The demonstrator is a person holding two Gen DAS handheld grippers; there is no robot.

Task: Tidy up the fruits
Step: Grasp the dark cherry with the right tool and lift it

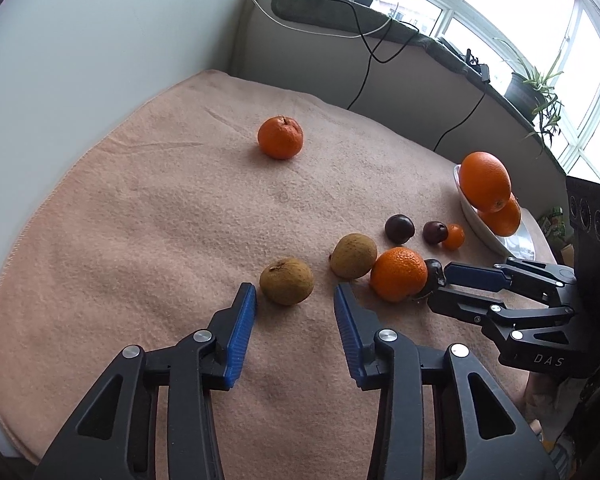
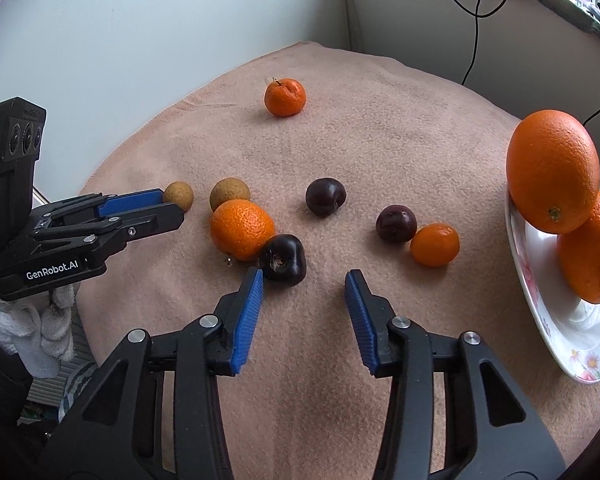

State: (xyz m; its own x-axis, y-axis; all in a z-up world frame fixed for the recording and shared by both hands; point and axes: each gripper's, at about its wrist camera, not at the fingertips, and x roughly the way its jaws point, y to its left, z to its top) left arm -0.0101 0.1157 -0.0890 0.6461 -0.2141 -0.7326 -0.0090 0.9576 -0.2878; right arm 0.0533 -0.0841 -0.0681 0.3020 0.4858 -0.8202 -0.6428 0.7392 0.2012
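My left gripper [image 1: 295, 294] stood spread, its ribbed blue pads [image 1: 242, 332] on black angular plastic fingers, nothing pinched between them. Just ahead of the gap, nearer the left pad, lay a brown, rough-skinned round fruit [image 1: 286, 286] on the worktop, not touched by either pad. A second brown fruit [image 1: 353, 256], speckled and slightly egg-shaped, sat just beyond the right pad, touching a pebbly-skinned mandarin [image 1: 398, 273].

My right gripper [image 2: 304, 280] was likewise spread and gripped nothing. Its left pad [image 2: 248, 320] stood right against a glossy dark plum [image 2: 282, 257], which sat at the gap's left side rather than between the pads; whether pad and plum truly touched I could not tell. That plum leaned against the same mandarin.

Farther out lay two more smooth dark plums: one alone [image 2: 325, 196], the other [image 2: 396, 223] touching a small, shiny orange citrus [image 2: 435, 244]. Well apart, towards the far edge, sat a puckered tangerine [image 2: 285, 97] with a short stem.

At the right a glazed white plate [image 2: 556, 336] with a floral rim held two large oranges, dimpled in skin, the upper orange [image 2: 553, 170] resting on the lower orange [image 2: 592, 248].

Everything lay on a soft, nubbly peach-coloured cloth [image 1: 140, 220] that covered the worktop. Behind it rose a smooth pale wall [image 1: 100, 40], with thin black and white cables [image 1: 364, 44] hanging down from the window ledge.
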